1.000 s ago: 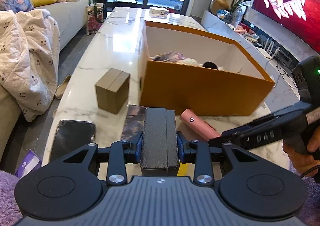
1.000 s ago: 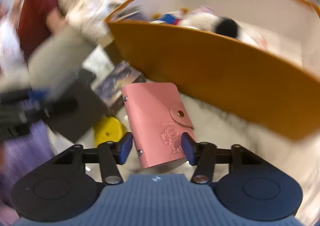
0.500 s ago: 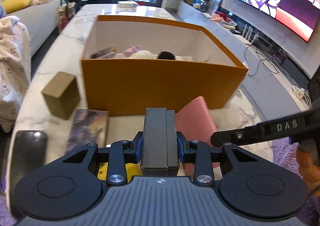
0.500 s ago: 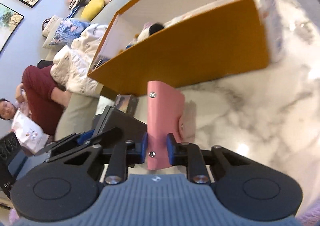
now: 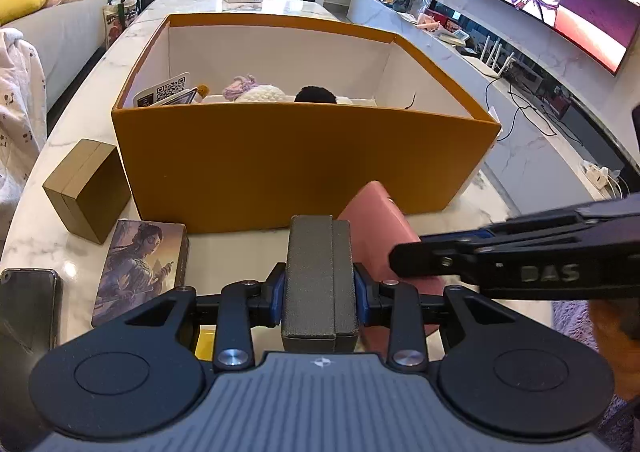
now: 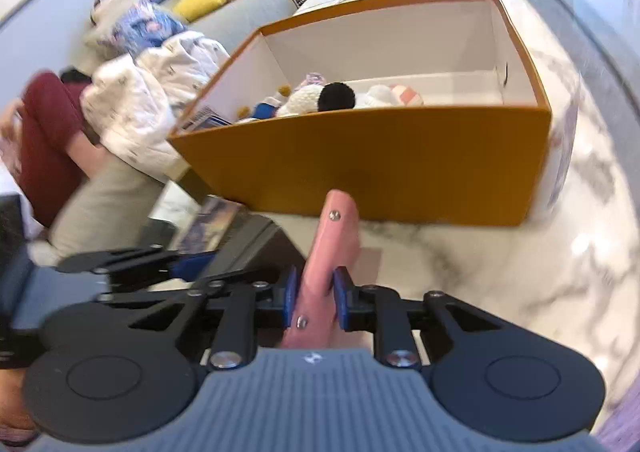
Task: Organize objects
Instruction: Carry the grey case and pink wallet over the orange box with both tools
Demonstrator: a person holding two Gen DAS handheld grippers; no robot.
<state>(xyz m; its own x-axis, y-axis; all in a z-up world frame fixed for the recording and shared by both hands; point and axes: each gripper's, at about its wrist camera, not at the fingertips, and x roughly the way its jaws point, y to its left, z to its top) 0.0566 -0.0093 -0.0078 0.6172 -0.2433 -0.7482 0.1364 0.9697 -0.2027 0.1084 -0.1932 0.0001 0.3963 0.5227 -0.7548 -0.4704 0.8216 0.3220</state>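
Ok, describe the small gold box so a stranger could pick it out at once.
Find the big orange box on the marble table. Just off its left front corner stands the small gold box, a matte cube with a lid seam. Its neighbours, the illustrated card box and the dark phone, lie flat.

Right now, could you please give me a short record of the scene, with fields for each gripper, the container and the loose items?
left gripper: shut on a dark grey rectangular case
right gripper: jaws easing open, pads still pressing a pink snap-button card wallet
container: open orange cardboard box with white inside, holding knitted soft toys
on marble table: small gold box, illustrated card box, black phone
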